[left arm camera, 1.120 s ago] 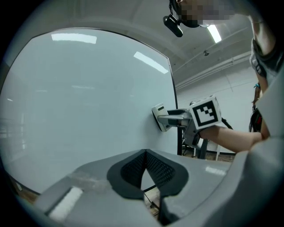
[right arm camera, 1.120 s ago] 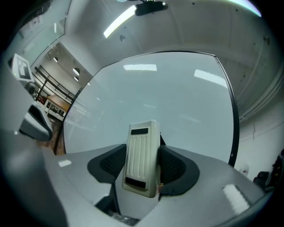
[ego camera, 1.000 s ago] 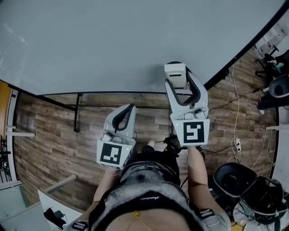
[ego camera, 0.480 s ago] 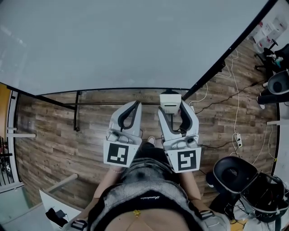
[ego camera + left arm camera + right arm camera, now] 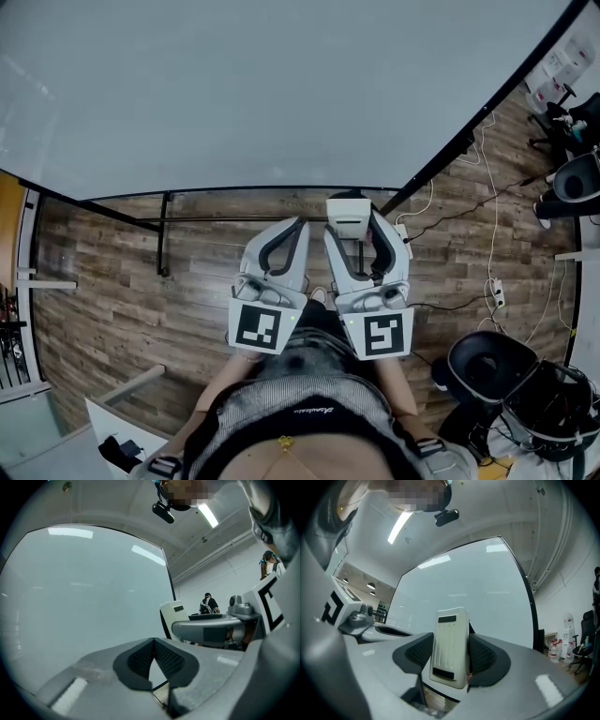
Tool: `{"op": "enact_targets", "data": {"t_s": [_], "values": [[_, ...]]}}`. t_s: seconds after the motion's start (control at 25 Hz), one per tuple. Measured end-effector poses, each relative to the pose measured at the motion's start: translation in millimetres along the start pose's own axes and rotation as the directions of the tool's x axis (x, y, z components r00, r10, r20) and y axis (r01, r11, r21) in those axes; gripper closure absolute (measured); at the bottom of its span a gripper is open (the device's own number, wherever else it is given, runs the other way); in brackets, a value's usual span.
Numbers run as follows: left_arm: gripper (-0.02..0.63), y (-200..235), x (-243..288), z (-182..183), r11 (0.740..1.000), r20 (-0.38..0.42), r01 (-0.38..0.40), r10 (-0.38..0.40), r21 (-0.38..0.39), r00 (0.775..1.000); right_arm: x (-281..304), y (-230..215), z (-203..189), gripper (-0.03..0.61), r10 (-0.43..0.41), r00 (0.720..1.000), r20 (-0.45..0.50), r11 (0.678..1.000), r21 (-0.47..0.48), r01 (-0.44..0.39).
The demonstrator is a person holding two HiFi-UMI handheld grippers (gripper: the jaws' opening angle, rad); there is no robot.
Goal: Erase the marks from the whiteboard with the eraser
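Observation:
The whiteboard point(image 5: 281, 84) fills the top of the head view, and I see no marks on its grey-white face point(image 5: 483, 588). My right gripper point(image 5: 350, 231) is shut on a white eraser point(image 5: 348, 212), which stands upright between the dark pads point(image 5: 449, 648). It hangs below the board's bottom edge, over the floor and off the surface. Close beside it on the left, my left gripper point(image 5: 293, 228) is shut with nothing in it, its pads touching at the tips point(image 5: 152, 643). The left gripper view also shows the board point(image 5: 84, 597) and the eraser point(image 5: 170, 615).
Below me is a wooden floor point(image 5: 103, 281) with the board stand's black bar point(image 5: 164, 234). Cables and a power strip point(image 5: 494, 298) lie at right, near a black chair point(image 5: 487, 370). A person point(image 5: 209, 603) stands far off in the room.
The right gripper with the eraser has dropped from the board's edge down and left toward my body. The left gripper has shifted right, close beside it.

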State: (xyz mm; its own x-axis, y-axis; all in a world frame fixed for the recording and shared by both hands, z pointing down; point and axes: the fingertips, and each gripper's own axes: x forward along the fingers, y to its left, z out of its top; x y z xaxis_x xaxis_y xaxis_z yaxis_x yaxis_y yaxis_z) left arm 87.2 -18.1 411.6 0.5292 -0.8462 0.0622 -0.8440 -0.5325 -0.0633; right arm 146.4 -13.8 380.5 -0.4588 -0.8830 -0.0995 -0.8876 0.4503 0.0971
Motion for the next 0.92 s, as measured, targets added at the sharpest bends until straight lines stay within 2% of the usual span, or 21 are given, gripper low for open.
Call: {"op": "enact_targets", "data": {"t_s": [0.28,0.68,0.92], "values": [[0.614,0,-7,2,1.000,0.012,0.011,-0.012,0.022,1.000,3,7,0,0.337,0.002,1.000,-0.011,1.000,0.000,-0.002],[0.614,-2,-12,3,1.000,0.008,0.018,-0.018,0.008,1.000,0,14,4,0.339,0.015,1.000,-0.022,0.999,-0.028,-0.016],[0.614,-8,-23,8,0.999,0.017,0.033,-0.033,0.041,0.999,-8,22,9,0.339,0.021,0.999,-0.025,0.999,-0.044,-0.022]]}}
